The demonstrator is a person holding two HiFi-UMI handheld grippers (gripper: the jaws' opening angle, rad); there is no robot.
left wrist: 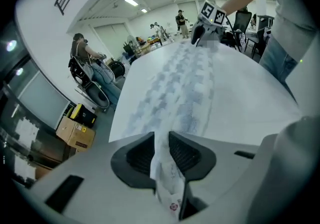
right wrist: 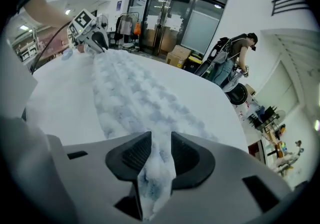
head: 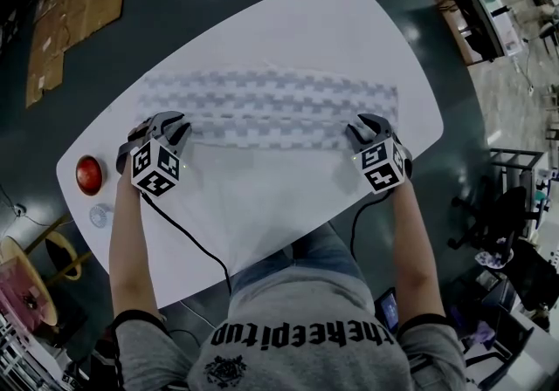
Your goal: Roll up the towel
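Head view: a white worktop carries the towel, pale with a grey check pattern, lying as a long band across the worktop. Its near long edge is lifted into a fold. The left gripper is at the fold's left end and the right gripper at its right end, both pointing steeply down. A red button sits on the worktop near the left gripper (well clear of the towel). Flattened cardboard lies on the dark floor beyond.

Left gripper view: the jaws stand close together, clamped on the towel; the fabric fills the narrow gap between the ribbed pads. A small label with a red mark hangs from the pinched end below the pads. The towel runs from here along the worktop to the right gripper at the far end. A cardboard box stands on the floor to the left.

Right gripper view: the jaws are clamped on a thicker bunch of the towel, so they stand a little wider than the left pair. The towel stretches to the left gripper. A person with a backpack stands beyond the worktop, in front of glass doors.
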